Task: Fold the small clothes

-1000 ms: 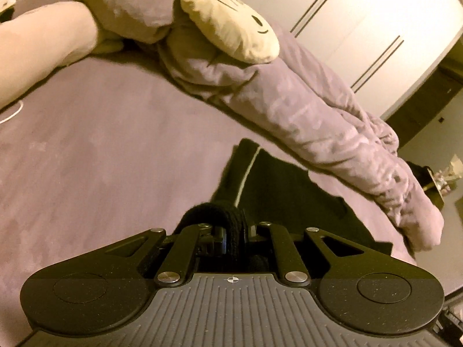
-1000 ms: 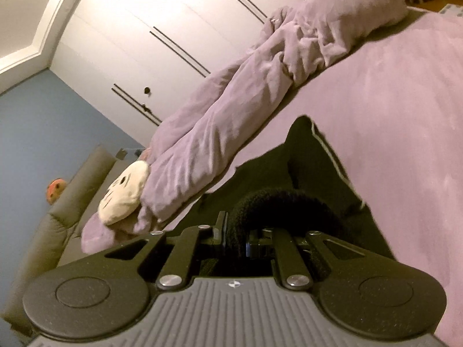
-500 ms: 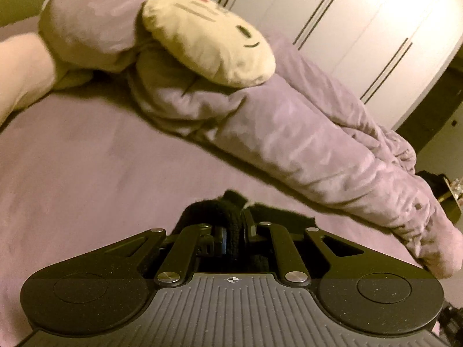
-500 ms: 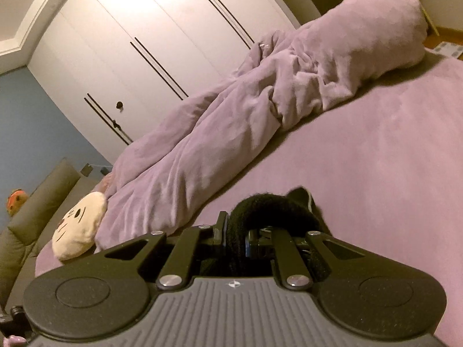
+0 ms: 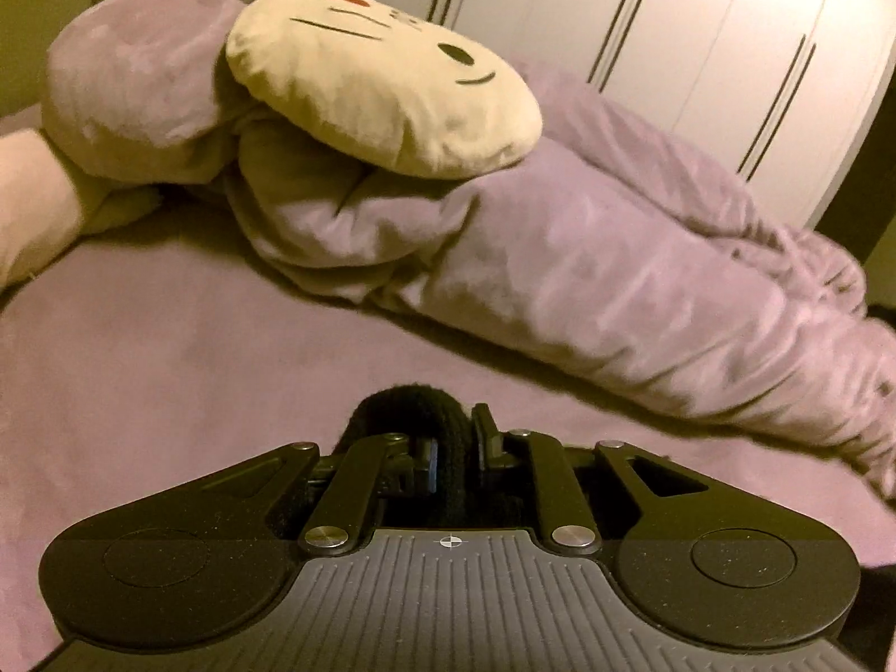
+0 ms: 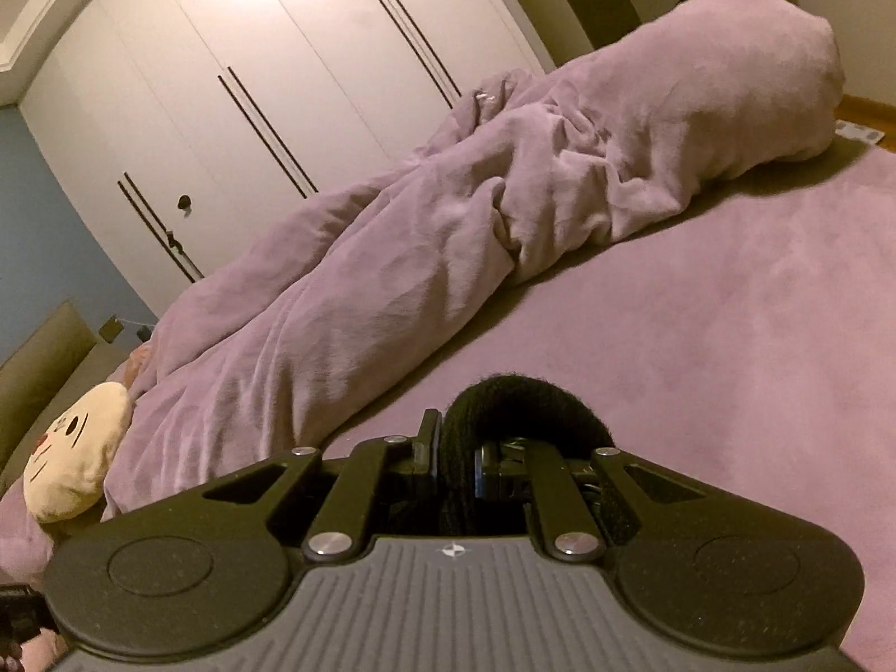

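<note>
A small black knitted garment is held at two points over the purple bed. My left gripper [image 5: 455, 448] is shut on a bunched black edge of the garment [image 5: 409, 409]. My right gripper [image 6: 455, 456] is shut on another black edge of it [image 6: 521, 403], which arches over the right finger. The rest of the garment hangs below both grippers, hidden from both views.
A rolled purple blanket [image 5: 588, 280] [image 6: 448, 246] lies across the bed beyond the grippers. A cream round cushion with a face [image 5: 381, 89] [image 6: 73, 448] rests on its end. The purple bed sheet [image 5: 168, 364] [image 6: 728, 308] lies below. White wardrobe doors [image 6: 252, 84] stand behind.
Both grippers have lifted and moved toward the blanket with the garment. The spread black cloth on the sheet has dropped out of both views.
</note>
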`<action>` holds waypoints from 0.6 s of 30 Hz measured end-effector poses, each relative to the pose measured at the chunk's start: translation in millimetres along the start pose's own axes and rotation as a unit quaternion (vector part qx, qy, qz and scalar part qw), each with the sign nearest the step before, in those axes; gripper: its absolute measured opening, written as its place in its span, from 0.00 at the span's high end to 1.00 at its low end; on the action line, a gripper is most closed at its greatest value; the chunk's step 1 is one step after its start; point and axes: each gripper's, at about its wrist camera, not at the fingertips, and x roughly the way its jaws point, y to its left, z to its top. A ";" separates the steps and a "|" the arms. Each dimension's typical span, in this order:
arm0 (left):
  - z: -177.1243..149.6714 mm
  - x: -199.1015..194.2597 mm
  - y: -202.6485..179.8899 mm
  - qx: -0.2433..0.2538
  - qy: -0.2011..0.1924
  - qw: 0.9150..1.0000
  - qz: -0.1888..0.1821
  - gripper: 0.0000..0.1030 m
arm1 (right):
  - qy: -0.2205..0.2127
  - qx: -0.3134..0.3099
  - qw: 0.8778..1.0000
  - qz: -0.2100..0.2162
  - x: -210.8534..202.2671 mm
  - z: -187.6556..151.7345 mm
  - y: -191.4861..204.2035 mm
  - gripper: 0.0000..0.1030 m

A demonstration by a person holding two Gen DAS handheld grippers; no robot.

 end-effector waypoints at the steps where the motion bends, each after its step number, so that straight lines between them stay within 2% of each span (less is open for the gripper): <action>1: -1.0 -0.1 -2.0 0.006 -0.002 1.000 0.006 0.79 | -0.004 0.002 1.000 -0.004 0.7 -1.1 0.0 0.89; 2: -2.3 -3.1 -3.1 0.013 -0.013 1.000 0.010 0.72 | -0.009 0.003 1.000 -0.008 -0.9 -2.5 -0.1 0.85; 3: -3.8 -9.4 -3.8 0.018 -0.036 0.999 0.024 0.48 | -0.015 0.002 1.000 -0.013 -3.3 -3.6 -0.1 0.77; 4: -5.8 -17.5 -4.1 0.019 -0.067 0.997 0.043 0.29 | -0.026 -0.004 0.999 -0.025 -8.4 -5.6 0.1 0.72; 5: -7.3 -25.9 -2.7 0.020 -0.093 0.994 0.052 0.26 | -0.040 -0.012 0.998 -0.039 -13.9 -7.2 0.4 0.57; 6: -7.5 -33.1 0.0 0.022 -0.108 0.993 0.052 0.26 | -0.059 -0.022 0.997 -0.042 -21.5 -9.3 -0.6 0.46; 8: -8.8 -45.3 5.6 0.022 -0.112 0.992 0.047 0.26 | -0.082 -0.039 0.994 -0.053 -38.7 -12.9 -2.1 0.46; 10: -19.4 -57.5 10.9 0.017 -0.109 0.993 0.032 0.26 | -0.095 -0.057 0.993 -0.045 -55.0 -19.9 -1.2 0.46; 12: -36.9 -66.5 11.4 0.012 -0.097 0.995 0.014 0.26 | -0.082 -0.078 0.993 -0.022 -67.6 -35.8 5.4 0.47; 14: -66.9 -72.1 7.8 0.016 -0.066 0.998 -0.012 0.27 | -0.053 -0.108 0.993 -0.004 -72.3 -58.3 17.4 0.50; 18: -125.3 -74.9 -6.5 0.047 -0.006 0.999 -0.025 0.28 | 0.002 -0.175 0.984 0.020 -69.8 -110.5 43.3 0.58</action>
